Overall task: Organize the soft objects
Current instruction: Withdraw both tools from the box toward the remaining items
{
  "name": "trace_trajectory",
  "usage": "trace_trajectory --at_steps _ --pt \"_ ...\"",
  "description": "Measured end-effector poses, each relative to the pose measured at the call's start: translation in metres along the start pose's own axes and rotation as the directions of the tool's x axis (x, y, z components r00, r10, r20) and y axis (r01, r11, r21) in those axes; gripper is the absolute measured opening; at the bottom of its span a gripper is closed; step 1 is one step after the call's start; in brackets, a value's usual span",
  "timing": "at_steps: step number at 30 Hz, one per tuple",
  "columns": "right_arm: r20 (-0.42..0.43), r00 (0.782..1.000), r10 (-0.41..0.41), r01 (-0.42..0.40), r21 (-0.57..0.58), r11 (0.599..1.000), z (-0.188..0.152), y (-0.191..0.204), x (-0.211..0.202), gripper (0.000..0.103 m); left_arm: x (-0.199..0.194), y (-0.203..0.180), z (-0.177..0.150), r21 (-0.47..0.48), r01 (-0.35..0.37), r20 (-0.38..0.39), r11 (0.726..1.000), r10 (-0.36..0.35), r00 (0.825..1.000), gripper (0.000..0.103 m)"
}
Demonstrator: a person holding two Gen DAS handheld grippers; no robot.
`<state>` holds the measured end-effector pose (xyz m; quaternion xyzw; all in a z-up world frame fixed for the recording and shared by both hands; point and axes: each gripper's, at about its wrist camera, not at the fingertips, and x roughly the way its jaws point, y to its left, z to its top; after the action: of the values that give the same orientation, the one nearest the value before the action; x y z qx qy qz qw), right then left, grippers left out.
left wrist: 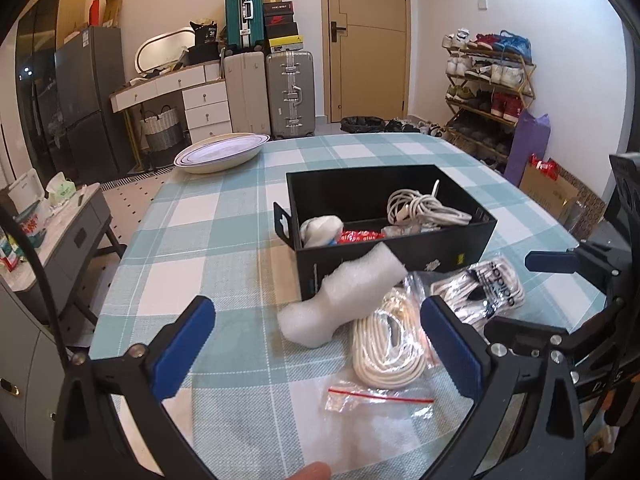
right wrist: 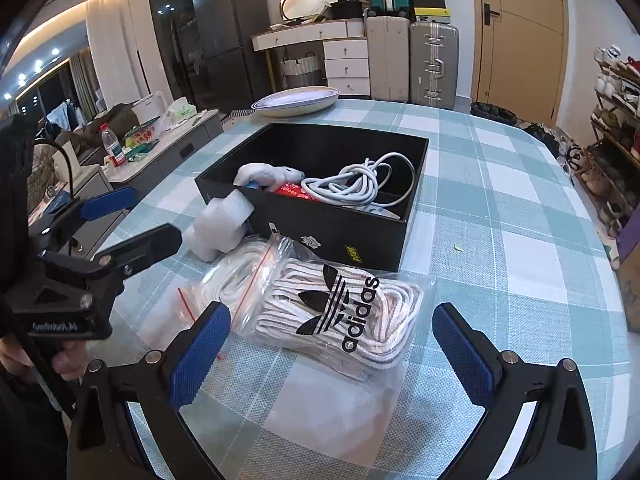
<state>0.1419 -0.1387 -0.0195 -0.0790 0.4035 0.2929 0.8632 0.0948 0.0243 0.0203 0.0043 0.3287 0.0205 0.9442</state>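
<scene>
Blue-padded, the left gripper fills the bottom of the left wrist view, its fingers spread wide and holding nothing above the teal-and-white checked tablecloth. Between them, just above centre, lie a white foam wrap piece and a clear zip bag of coiled white cord; the foam leans against the black cardboard box, which holds a white cable bundle. At the right edge the right gripper hovers near a clear Adidas-printed bag of white laces. In the right wrist view, the right gripper is likewise wide and holds nothing, with the Adidas bag lying between its fingers at lower centre. The box sits just behind it, and a white oval dish rests at upper centre.
</scene>
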Motion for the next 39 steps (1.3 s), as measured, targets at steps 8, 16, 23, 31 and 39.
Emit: trace_trajectory --at_steps 8,16,23,31,39 --pt "-0.013 1.000 0.018 -0.018 0.030 0.999 -0.002 -0.003 0.009 0.102 0.008 0.007 -0.009 -0.022 -0.009 -0.034 1.000 0.008 0.999 0.103" --pt "-0.032 0.999 0.003 -0.002 0.047 0.999 0.000 -0.005 0.019 0.102 0.013 0.011 -0.012 -0.034 -0.017 -0.044 0.999 0.016 0.999 0.103" --pt "-0.046 0.999 -0.023 0.024 0.017 1.000 0.003 0.003 0.027 0.102 0.016 0.011 -0.011 -0.026 -0.013 -0.051 1.000 0.012 0.999 0.103" --pt "-0.076 0.996 -0.055 0.055 -0.007 0.998 -0.001 0.006 0.033 0.096 0.015 0.014 -0.010 -0.033 -0.020 -0.050 0.999 0.018 0.999 0.103" --pt "-0.064 0.996 -0.063 0.062 -0.022 0.998 -0.001 0.003 0.025 0.065 0.007 0.019 -0.011 -0.036 -0.041 -0.048 0.998 0.040 0.998 0.103"
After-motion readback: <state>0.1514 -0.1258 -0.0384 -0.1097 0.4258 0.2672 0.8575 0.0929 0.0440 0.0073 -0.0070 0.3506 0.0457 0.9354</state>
